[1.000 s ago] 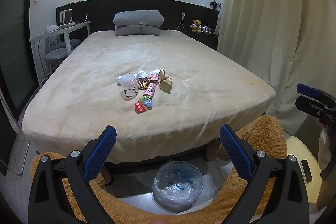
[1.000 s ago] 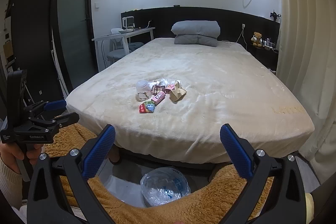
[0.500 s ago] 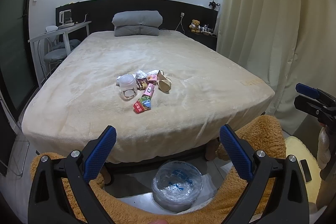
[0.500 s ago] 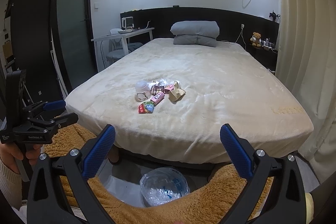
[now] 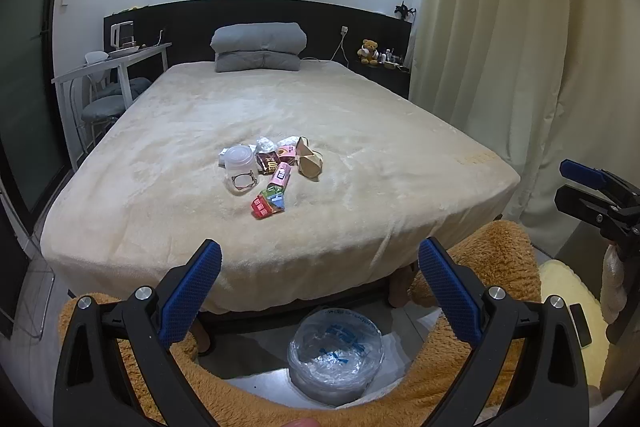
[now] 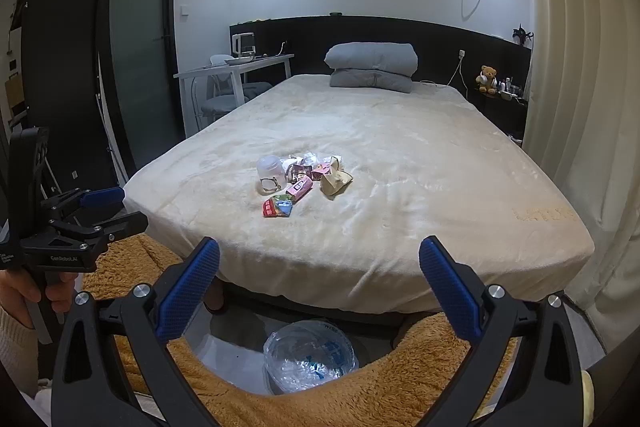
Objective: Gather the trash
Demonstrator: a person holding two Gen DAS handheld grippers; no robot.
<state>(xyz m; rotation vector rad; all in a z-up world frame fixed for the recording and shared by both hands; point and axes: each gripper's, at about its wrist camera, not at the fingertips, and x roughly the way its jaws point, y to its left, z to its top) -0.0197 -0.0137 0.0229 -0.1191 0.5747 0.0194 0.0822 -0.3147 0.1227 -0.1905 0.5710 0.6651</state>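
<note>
The trash lies in a loose heap on the bed, toward its near end and a little left of centre. At the heap's 9 o'clock a clear plastic cup lies on its side, ribbed and cloudy. At 3 o'clock sits a crumpled brown paper bag, folded into hard angles. Between them are a dark glossy wrapper and a pink carton, and at 6 o'clock a flat red and green packet lies nearest the bed's edge. Small white scraps at 12 o'clock are too crumpled to tell apart.

The bed is covered in a cream plush blanket, soft and faintly rippled. At its head a grey folded quilt rests against a dark headboard.

On the floor at the foot of the bed stands a round bin lined with a clear, crinkled plastic bag (blue print on it). Shaggy brown fleece curves around the bin.

The left gripper hangs over the bin with its blue ridged pads spread wide, holding nothing. The right gripper is likewise spread and bare. A hand grips the left tool's handle.
</note>
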